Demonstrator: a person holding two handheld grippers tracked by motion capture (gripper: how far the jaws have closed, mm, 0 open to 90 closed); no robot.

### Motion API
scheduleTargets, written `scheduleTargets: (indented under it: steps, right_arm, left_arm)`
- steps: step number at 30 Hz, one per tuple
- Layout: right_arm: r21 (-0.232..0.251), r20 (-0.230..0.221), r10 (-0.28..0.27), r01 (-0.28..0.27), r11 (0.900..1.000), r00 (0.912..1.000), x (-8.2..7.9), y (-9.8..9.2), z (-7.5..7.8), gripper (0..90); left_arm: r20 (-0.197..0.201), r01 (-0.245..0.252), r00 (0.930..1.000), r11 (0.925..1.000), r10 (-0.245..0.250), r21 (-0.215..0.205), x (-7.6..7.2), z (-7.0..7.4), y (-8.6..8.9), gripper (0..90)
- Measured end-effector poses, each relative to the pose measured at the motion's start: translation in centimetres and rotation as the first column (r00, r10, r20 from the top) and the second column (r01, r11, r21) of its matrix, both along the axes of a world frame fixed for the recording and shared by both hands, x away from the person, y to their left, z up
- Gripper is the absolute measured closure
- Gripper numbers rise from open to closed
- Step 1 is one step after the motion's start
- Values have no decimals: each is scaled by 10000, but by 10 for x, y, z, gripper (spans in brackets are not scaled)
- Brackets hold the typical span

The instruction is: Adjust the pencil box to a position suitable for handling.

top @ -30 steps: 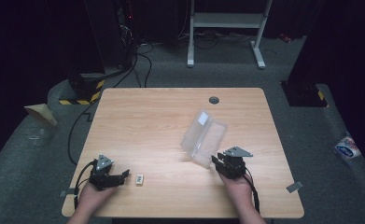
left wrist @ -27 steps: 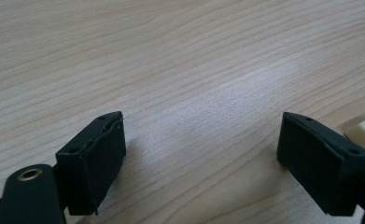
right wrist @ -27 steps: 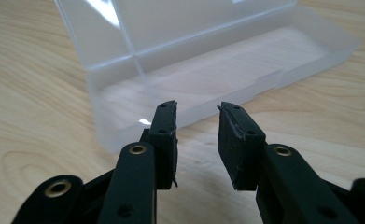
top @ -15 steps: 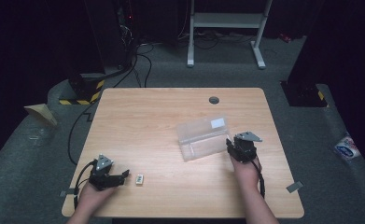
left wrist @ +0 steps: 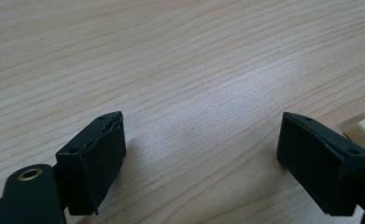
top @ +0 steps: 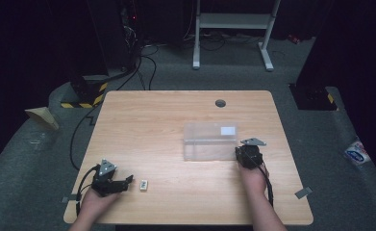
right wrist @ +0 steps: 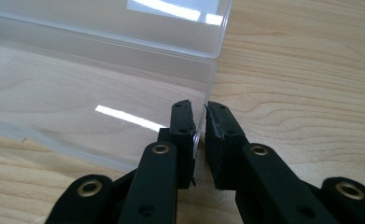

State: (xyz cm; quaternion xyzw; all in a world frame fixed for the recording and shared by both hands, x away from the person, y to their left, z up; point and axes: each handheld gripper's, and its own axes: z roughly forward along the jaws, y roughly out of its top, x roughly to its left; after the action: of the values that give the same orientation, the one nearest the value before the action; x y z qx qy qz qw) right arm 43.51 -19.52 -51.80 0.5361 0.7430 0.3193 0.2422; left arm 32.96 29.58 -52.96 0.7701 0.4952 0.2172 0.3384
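Clear plastic box sits right of table centre, right gripper at its right end; left gripper rests near-left beside small white block. Left gripper view — jaws spread wide over bare wood. Right gripper view — jaws have just closed, pinching the box wall.

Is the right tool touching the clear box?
Touching: in the right gripper view, the right tool is shut on the end wall of the clear box.

Bare table lies wide open left of the clear plastic box; only a small white block sits near the front edge.
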Motion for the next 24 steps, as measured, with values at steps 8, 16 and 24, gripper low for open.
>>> scheduleTargets:
  steps: [8,16,24]
  right_arm:
    - [-40,102,295,-295,9996,9995,-3,8,-1,813]
    - [25,80,580,-580,9983,9983,-7,20,-1,811]
    - [50,99,824,-825,9966,9965,-16,32,-1,790]
  left_arm:
    - [7,4,10000,10000,-4,7,0,0,0,158]
    - [0,0,10000,10000,0,1,0,0,0,158]
    - [5,4,10000,10000,-4,7,0,0,0,158]
